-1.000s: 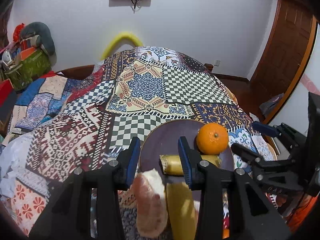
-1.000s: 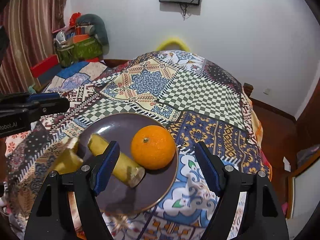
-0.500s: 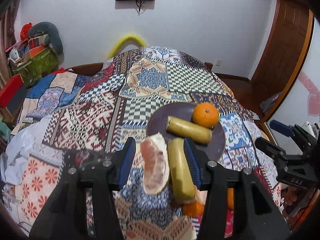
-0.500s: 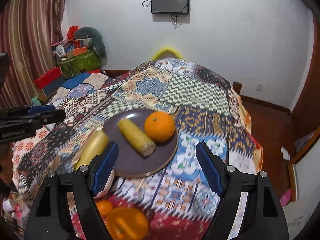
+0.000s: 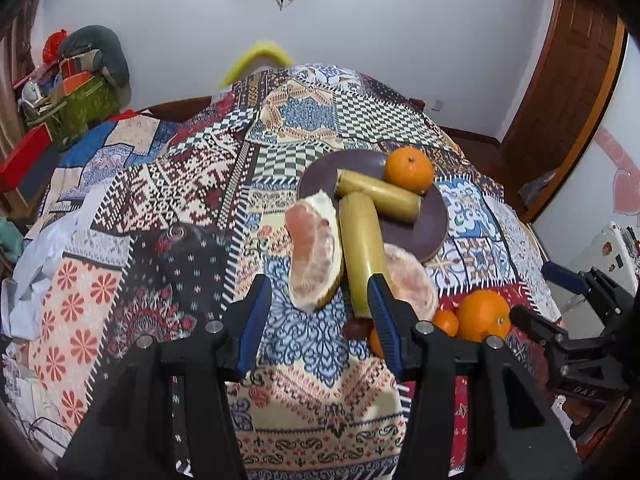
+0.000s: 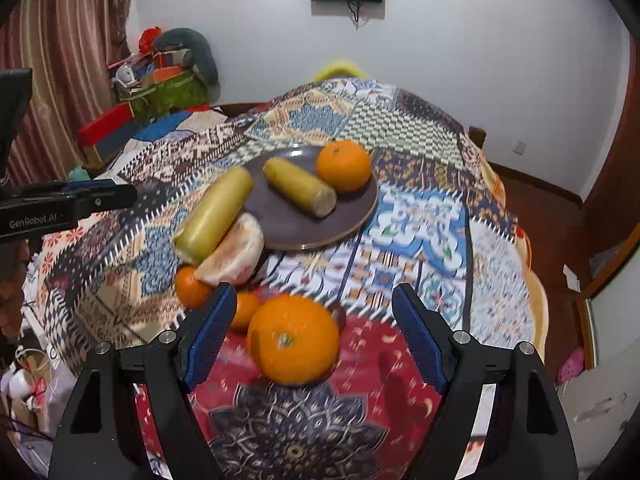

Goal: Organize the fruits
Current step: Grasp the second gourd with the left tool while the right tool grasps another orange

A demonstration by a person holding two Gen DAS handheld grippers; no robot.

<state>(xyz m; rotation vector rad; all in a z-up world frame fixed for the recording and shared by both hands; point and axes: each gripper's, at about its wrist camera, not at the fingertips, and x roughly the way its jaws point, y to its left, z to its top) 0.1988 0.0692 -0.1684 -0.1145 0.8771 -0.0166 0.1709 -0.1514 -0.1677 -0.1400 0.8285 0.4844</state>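
Patchwork-covered table; dark round plate on it holds orange touching short yellow log-shaped fruit; longer yellow piece and pomelo wedges beside plate; large orange nearer. Left gripper just widened, jaws apart, empty; right gripper spread, empty

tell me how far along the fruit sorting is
Early on. The plate holds one orange and one yellow stalk. Both the left gripper and right gripper are open and empty. The big orange, pomelo pieces and the other yellow stalk remain off it.
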